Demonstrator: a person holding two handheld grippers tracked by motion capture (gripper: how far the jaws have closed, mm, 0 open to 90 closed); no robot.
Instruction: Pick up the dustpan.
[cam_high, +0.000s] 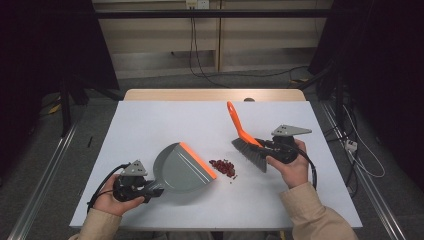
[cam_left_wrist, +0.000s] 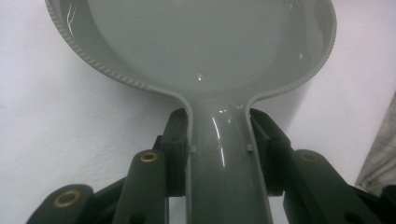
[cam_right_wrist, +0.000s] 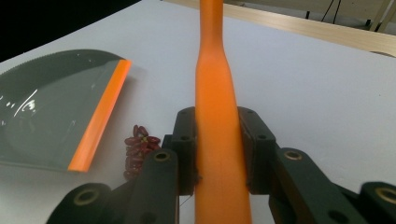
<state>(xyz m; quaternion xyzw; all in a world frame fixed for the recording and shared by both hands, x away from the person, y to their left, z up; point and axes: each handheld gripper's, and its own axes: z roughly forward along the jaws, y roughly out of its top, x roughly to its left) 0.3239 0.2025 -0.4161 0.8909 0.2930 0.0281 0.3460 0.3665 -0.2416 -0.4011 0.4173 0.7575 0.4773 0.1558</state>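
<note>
I start with the bench (cam_high: 150, 120). It is big and white, so the small red bits are easy for me to see on it.

Next is the grey dustpan (cam_high: 181, 167). It lies on the near left part of the bench. Its orange lip (cam_high: 198, 160) points right, at the pile, and seems to lie low on the bench, so I think the bits can slide straight in. My left tool (cam_high: 150, 191) is squeezed tight on the dustpan's handle (cam_left_wrist: 224, 163), one black jaw on each side. That keeps the pan from slipping when the brush pushes on it.

Then the brush (cam_high: 248, 142). It is on the right side of the pile. My right tool (cam_high: 265, 146) is clamped on its orange handle (cam_right_wrist: 217, 140), low down near the bristles (cam_high: 251, 154), I think for a firm push. The handle leans up and away to the far side, and the bristles are down near the bench.

Last, the beans (cam_high: 223, 168). The small red pile sits between the lip and the bristles, just beside the lip. One sweep to the left should do it.
</note>
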